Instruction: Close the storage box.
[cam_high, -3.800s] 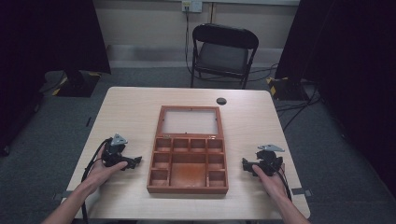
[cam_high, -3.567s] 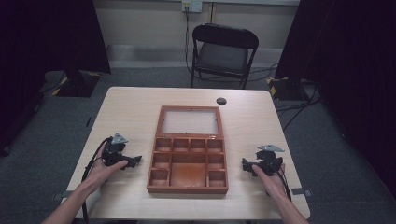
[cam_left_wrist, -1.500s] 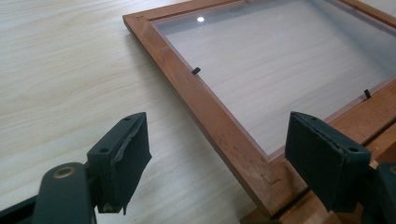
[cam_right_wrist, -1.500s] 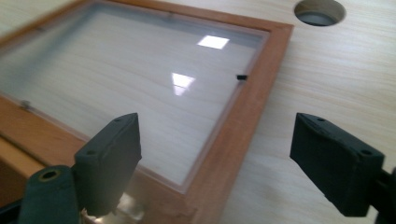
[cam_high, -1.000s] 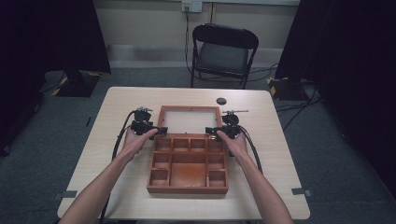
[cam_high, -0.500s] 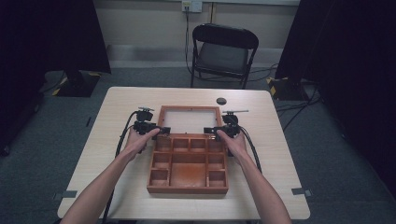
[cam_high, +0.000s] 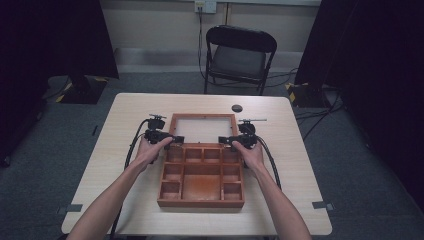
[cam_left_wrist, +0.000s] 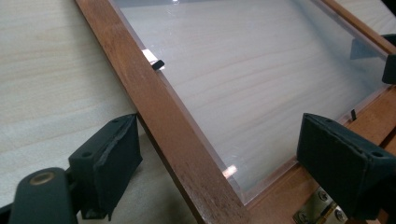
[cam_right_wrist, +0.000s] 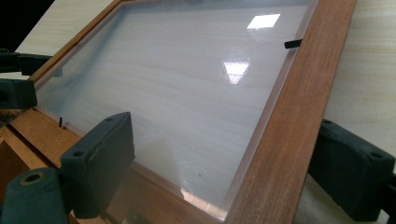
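— Where does the high view look from?
— Above the person's side, forward and down over the table (cam_high: 125, 125).
— And the gripper views?
— Low and close — each faces the clear lid (cam_left_wrist: 243, 79) from opposite side rails, sharing that pane (cam_right_wrist: 187, 93).

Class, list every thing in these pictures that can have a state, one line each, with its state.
Wooden box: open, compartments showing nothing inside.
Glazed lid: folded back flat on the table.
Left claw: open, jaws either side of the lid's frame rail, just been widening.
Right claw: open, jaws straddling the lid's other rail.
Folding chair: unfolded, unoccupied.
Black cap: lying flat on the table.
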